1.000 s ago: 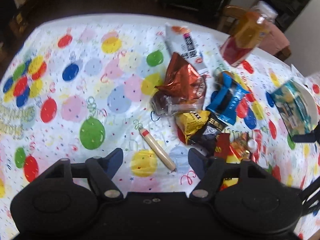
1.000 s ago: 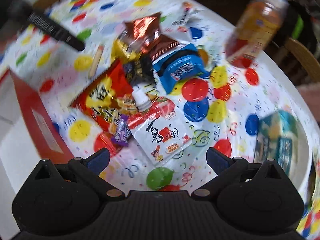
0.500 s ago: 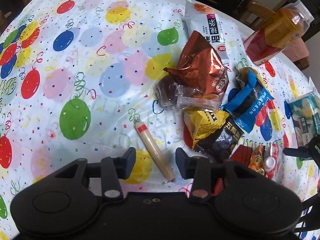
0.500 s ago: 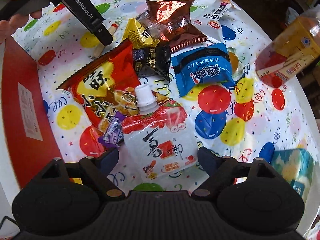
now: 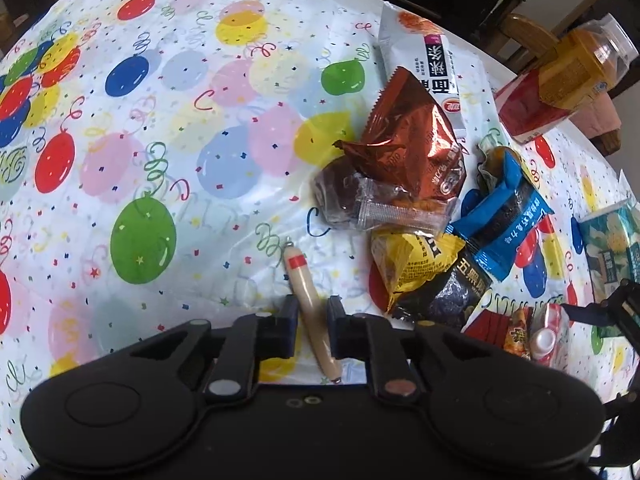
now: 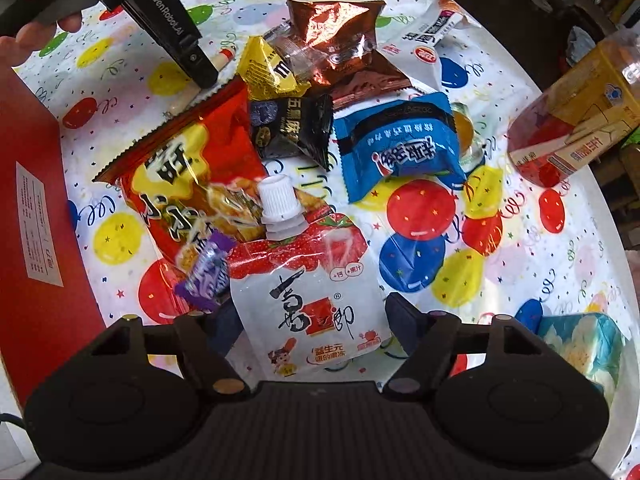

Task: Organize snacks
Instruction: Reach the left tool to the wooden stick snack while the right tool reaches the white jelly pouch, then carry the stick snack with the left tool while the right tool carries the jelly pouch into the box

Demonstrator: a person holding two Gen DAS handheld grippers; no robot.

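A pale sausage stick (image 5: 303,280) with a red band lies on the balloon-print tablecloth (image 5: 160,120). My left gripper (image 5: 312,320) is shut on its lower half. The right wrist view shows that gripper (image 6: 196,66) held by a hand, with the stick's red end (image 6: 225,55) poking out. My right gripper (image 6: 314,318) is open, low over the table. Its fingers stand either side of a white jelly pouch (image 6: 304,280) with a screw cap, not touching it. The pouch rests partly on a red chip bag (image 6: 180,168), with a purple candy (image 6: 208,276) beside it.
More snacks are heaped together: a blue packet (image 6: 400,148), a black packet (image 6: 292,128), a yellow packet (image 6: 268,68), a brown foil bag (image 6: 336,36) and a white packet (image 6: 436,32). An orange drink bottle (image 6: 576,120) lies right, a tissue pack (image 6: 580,340) near right, a red box (image 6: 36,240) left.
My left gripper came down over the sausage stick and its fingers shut on it. My right gripper moved forward and down until its fingers flanked the jelly pouch.
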